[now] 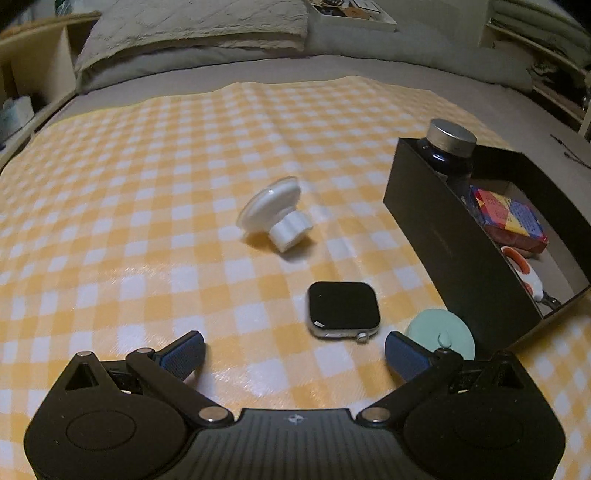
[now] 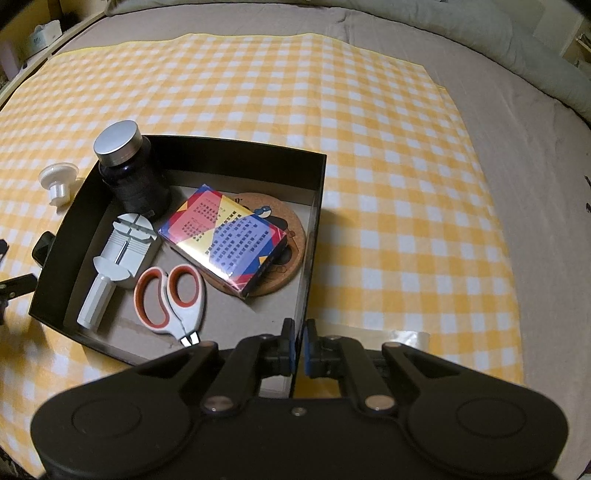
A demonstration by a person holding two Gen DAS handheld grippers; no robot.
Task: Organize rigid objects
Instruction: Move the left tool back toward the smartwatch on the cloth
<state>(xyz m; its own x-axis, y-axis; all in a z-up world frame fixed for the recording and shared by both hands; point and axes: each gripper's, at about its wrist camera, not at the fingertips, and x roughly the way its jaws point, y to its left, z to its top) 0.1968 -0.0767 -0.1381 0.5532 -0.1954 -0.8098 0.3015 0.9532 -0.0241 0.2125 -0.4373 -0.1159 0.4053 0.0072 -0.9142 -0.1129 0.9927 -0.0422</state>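
Observation:
A black smartwatch body point(image 1: 343, 310) lies face up on the yellow checked cloth, just beyond and between the fingertips of my left gripper point(image 1: 295, 343), which is open and empty. A mint green round lid point(image 1: 441, 332) sits beside its right finger. Farther off, a white suction knob point(image 1: 275, 214) lies tipped on its side. The black box point(image 1: 443, 229) stands to the right. My right gripper point(image 2: 299, 343) is shut on the near right wall of the black box point(image 2: 236, 142), which holds a dark bottle point(image 2: 129, 166), card pack point(image 2: 225, 240), cork coaster point(image 2: 291, 221), scissors point(image 2: 170, 299) and a white tool point(image 2: 118, 258).
The cloth covers a bed, with a pillow point(image 1: 192, 29) and grey bedding at the far end and a wooden shelf point(image 1: 33, 55) to the left. In the right wrist view the white knob point(image 2: 57, 182) lies left of the box. A clear tape strip point(image 2: 388, 336) marks the cloth's edge.

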